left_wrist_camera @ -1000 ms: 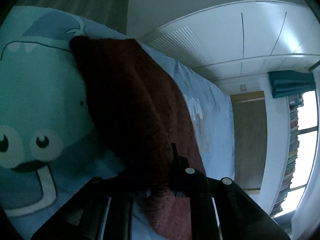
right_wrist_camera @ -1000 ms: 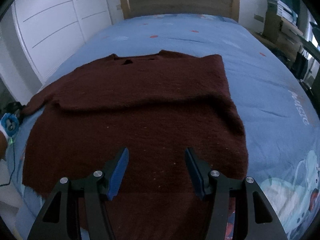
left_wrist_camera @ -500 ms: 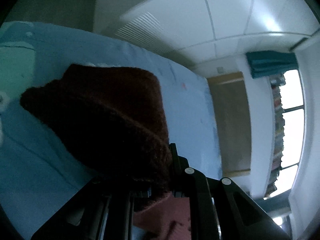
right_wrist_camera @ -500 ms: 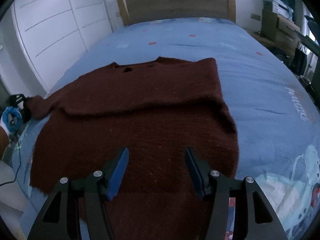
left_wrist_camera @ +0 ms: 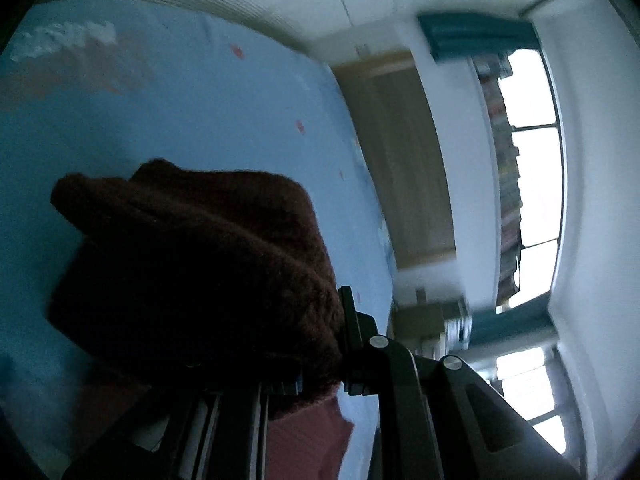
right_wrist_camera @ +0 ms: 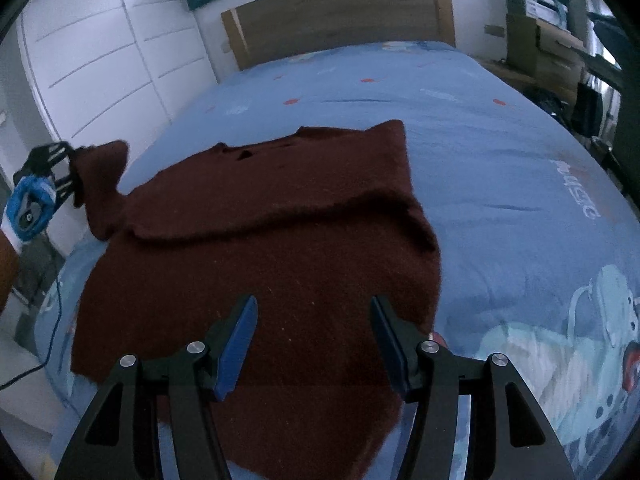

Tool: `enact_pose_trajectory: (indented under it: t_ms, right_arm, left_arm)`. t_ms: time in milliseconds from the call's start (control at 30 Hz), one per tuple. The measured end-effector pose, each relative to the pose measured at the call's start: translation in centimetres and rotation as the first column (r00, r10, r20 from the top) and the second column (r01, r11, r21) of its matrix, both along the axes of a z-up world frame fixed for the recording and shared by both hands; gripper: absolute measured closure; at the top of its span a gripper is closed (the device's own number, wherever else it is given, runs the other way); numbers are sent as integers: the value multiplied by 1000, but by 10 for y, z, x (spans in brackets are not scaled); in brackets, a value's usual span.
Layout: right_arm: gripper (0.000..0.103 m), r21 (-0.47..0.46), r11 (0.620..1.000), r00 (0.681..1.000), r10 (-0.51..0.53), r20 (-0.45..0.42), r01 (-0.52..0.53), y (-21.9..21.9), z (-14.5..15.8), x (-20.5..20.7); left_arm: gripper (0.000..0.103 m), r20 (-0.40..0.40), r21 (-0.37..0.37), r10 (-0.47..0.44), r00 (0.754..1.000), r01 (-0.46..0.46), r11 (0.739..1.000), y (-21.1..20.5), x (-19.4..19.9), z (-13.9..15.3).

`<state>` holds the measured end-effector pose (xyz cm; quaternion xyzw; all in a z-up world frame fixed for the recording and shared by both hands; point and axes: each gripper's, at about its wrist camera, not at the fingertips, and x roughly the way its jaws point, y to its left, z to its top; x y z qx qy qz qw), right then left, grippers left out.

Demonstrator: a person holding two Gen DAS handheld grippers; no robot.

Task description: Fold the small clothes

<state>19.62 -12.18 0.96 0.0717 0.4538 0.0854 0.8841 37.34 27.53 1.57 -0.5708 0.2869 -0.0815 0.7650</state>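
Note:
A dark red knitted sweater point(right_wrist_camera: 280, 240) lies spread front-up on the blue bed sheet point(right_wrist_camera: 500, 152), neckline toward the headboard. Its left sleeve point(right_wrist_camera: 102, 184) is lifted off the bed at the far left, with my left gripper point(right_wrist_camera: 76, 178) shut on the cuff. In the left wrist view the bunched sleeve point(left_wrist_camera: 200, 260) drapes over the left gripper point(left_wrist_camera: 320, 360) and hides its fingertips. My right gripper point(right_wrist_camera: 314, 320) hovers open over the sweater's lower half, with nothing between its blue pads point(right_wrist_camera: 240, 332).
A wooden headboard point(right_wrist_camera: 340, 16) closes the far end of the bed. White wardrobe doors point(right_wrist_camera: 100, 60) stand along the left side. Boxes and shelves point(right_wrist_camera: 552, 52) crowd the right. A cable point(right_wrist_camera: 52, 320) hangs by the bed's left edge. A bright window point(left_wrist_camera: 532, 160) shows beyond.
My left gripper has risen and swung off the bed surface, carrying the sleeve up with it. The right gripper has drawn back slightly, still open.

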Motion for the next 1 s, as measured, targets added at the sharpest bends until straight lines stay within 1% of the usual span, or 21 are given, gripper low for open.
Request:
enact_pose_trajectory:
  t_ms: [133, 267, 400, 533, 600, 733, 800, 867, 900, 1000]
  right_arm:
    - [43, 7, 1000, 1000, -11, -8, 12, -8, -3, -6]
    - [43, 16, 999, 999, -28, -19, 28, -15, -7, -11]
    - [43, 25, 999, 999, -39, -29, 39, -18, -12, -12]
    - [43, 27, 999, 999, -30, -35, 31, -14, -15, -11]
    - [43, 26, 999, 999, -25, -39, 26, -13, -17, -12]
    - [43, 24, 1000, 999, -19, -45, 20, -10, -20, -12]
    - [43, 26, 999, 999, -20, -48, 21, -11, -22, -12]
    - [43, 29, 999, 999, -20, -50, 22, -11, -22, -13]
    - [43, 30, 999, 999, -19, -50, 21, -10, -23, -13]
    - [43, 30, 999, 999, -15, -49, 17, -11, -23, -11]
  left_arm:
    - [93, -3, 5, -89, 996, 89, 996, -43, 13, 3]
    - [93, -22, 10, -187, 982, 187, 982, -81, 21, -4]
    - [93, -57, 48, -294, 954, 297, 954, -125, 20, -14]
    - [93, -121, 64, -362, 924, 372, 926, -161, 10, -35]
    - [93, -155, 76, -386, 910, 400, 913, -175, 12, -42]
    - [93, -221, 121, -417, 882, 449, 885, -194, -4, -60]
    - [93, -259, 144, -427, 866, 472, 870, -194, -12, -73]
    - [93, -279, 153, -430, 859, 481, 863, -197, -11, -73]
    - [93, -279, 147, -431, 858, 482, 864, -192, -15, -76]
    - [89, -272, 129, -433, 859, 478, 869, -184, -17, -69]
